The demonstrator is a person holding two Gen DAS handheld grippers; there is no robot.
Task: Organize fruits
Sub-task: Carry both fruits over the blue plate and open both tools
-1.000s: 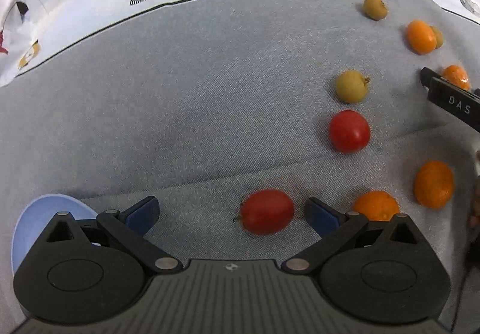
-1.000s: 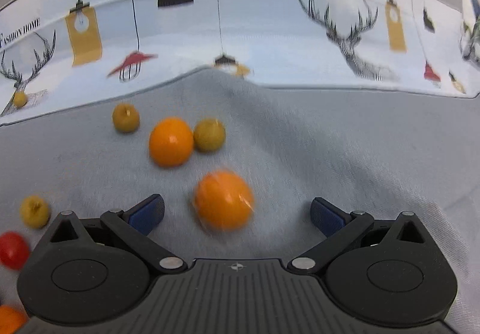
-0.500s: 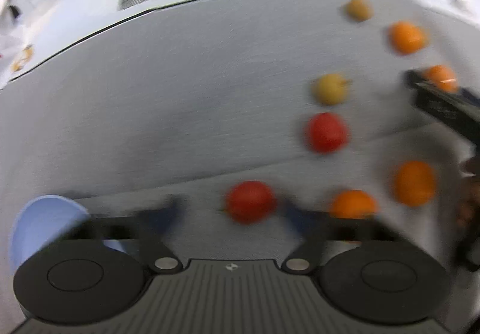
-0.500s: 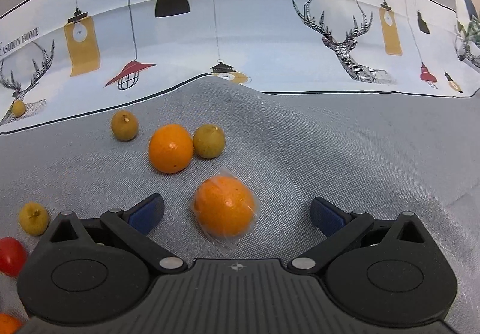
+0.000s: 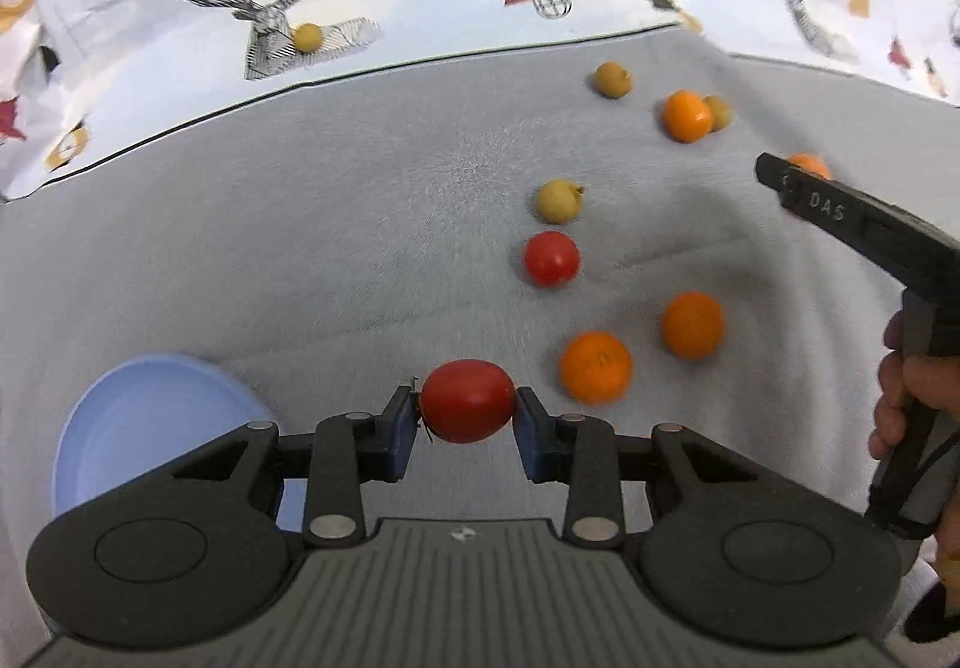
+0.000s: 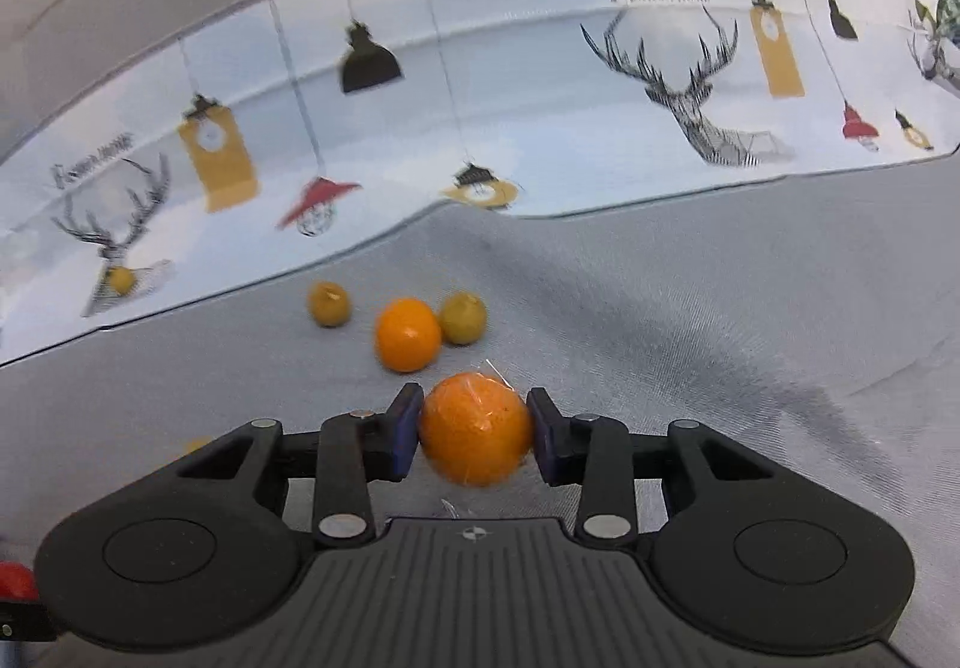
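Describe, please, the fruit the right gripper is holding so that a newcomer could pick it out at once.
Start from the grey cloth below the deer-print fabric. Near its middle, the right gripper is shut on an orange, just in front of a bare orange flanked by two small yellow-green fruits. Unlike its neighbours, the held orange is wrapped in clear film.

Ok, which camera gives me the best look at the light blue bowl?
The left wrist view: the light blue bowl sits at lower left on the grey cloth, its rim and inside visible, partly hidden by the left gripper holding the red tomato. The right wrist view does not show the bowl.
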